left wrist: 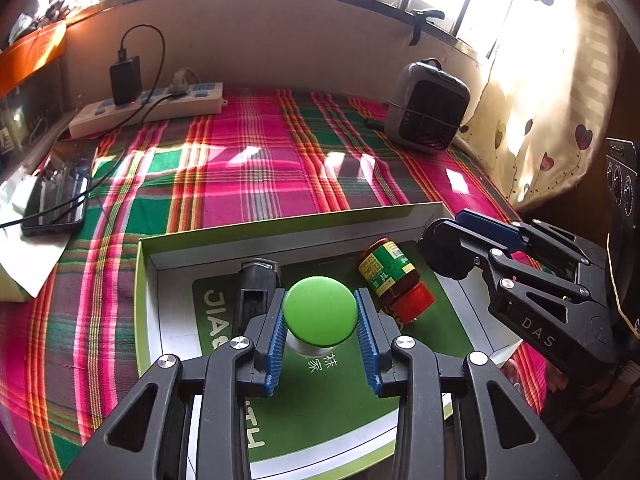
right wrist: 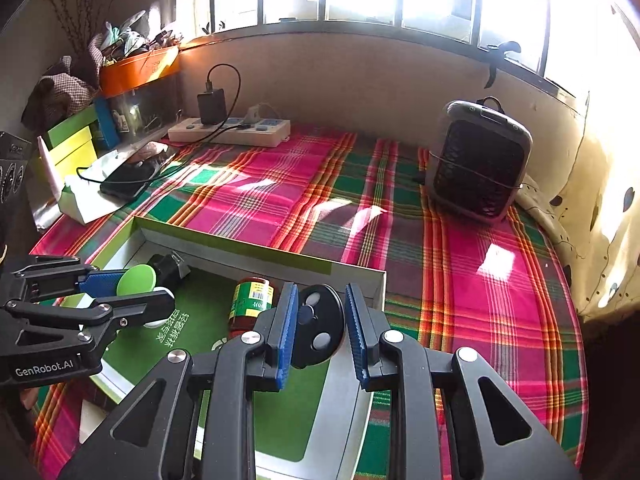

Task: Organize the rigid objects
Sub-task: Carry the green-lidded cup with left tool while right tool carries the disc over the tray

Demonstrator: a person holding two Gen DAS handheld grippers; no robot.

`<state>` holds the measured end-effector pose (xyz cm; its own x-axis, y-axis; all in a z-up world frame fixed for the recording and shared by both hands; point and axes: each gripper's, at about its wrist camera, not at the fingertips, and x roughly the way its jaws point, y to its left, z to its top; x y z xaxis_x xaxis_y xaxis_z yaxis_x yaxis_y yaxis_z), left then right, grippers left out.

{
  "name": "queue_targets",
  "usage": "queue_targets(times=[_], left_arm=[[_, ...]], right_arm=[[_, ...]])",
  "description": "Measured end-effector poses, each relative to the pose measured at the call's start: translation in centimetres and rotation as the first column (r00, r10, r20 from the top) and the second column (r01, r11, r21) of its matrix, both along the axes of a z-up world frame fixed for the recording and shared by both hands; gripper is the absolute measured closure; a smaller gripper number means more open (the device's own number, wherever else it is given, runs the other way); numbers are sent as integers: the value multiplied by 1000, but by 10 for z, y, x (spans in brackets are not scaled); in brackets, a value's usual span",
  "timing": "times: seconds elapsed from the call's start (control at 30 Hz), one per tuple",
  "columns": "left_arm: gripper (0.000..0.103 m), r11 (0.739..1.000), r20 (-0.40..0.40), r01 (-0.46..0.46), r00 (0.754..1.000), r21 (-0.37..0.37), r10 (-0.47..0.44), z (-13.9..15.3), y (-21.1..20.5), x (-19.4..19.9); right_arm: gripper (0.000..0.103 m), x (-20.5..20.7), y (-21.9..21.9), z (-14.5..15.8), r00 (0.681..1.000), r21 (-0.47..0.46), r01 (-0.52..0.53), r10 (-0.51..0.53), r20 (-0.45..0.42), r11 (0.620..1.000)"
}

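Note:
A shallow cardboard box [left wrist: 280, 226] with a green printed floor lies on the plaid cloth. My left gripper [left wrist: 320, 296] is shut on a white jar with a green lid [left wrist: 320, 310], held upright just above the box floor. Beside it in the box lie a red-capped jar with a green label [left wrist: 394, 280] and a black object [left wrist: 258, 286]. My right gripper [right wrist: 321, 292] is shut on a black round disc with pale buttons [right wrist: 318, 326], over the box's right corner [right wrist: 376, 276]. The right wrist view also shows the left gripper [right wrist: 140, 288] with the green lid [right wrist: 136, 280].
A white power strip [left wrist: 148, 110] with a black charger stands at the back. A phone [left wrist: 56, 200] on its cable lies at the left, on a tissue pack. A grey desk fan [left wrist: 428, 106] sits at the back right, by a heart-print curtain [left wrist: 540, 120]. Stacked boxes [right wrist: 72, 140] crowd the left.

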<state>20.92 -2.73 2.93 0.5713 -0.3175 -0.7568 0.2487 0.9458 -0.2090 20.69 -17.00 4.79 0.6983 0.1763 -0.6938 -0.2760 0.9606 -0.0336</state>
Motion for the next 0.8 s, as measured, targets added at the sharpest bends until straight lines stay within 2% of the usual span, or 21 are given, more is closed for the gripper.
queue_targets(times=[0.4,0.8], left_arm=[[71,999,0,3,1000,34,-3,-8,-8,11],[71,1000,2,1,1000,27,-1,-8,-10,15]], right_arm=[[77,12,9,-14,999,-25,-24,24,-24,999],[77,16,9,-22,998,-19,-38,37,-46,999]])
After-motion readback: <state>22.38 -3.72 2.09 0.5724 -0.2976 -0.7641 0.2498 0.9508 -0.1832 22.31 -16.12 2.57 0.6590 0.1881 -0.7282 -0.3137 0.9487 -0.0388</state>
